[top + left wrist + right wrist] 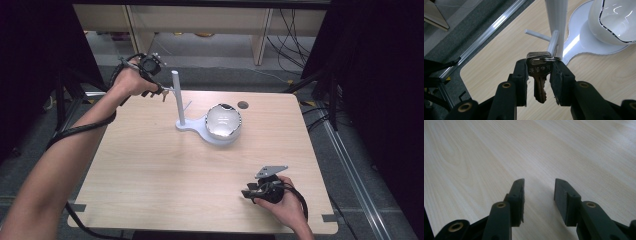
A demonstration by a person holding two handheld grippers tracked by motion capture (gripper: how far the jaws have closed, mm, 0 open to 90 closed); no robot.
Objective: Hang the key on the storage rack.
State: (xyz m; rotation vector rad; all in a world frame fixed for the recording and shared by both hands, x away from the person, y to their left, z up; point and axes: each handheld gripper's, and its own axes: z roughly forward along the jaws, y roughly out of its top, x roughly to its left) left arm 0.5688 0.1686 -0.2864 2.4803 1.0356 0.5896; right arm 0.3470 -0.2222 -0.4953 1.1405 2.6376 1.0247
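My left claw point(539, 72) is clamped on a key point(539, 75), up over the far-left corner of the surface point(165, 165). The jaws pinch the key's head and its blade hangs down between them, long axis roughly vertical. The key ring point(551, 59) sits at the top of the head, right at the tip of a short white peg point(554, 45) that sticks out of the stand's post point(177, 97). I judge that's what the next move turns on: peg just beyond the ring, pointing back along the claw's line, so the ring has to slide on lengthwise. Can't tell if the ring is already over the tip or only touching. A second peg point(537, 35) juts off to the side, farther back. Post stands upright on a white base point(200, 129) near the far edge; a bowl point(223, 121) rests on the same base to its right. My right claw point(539, 195) is half open, holding nothing, low over bare wood near the near-right corner, well apart from the stand. Left is the nearer one.
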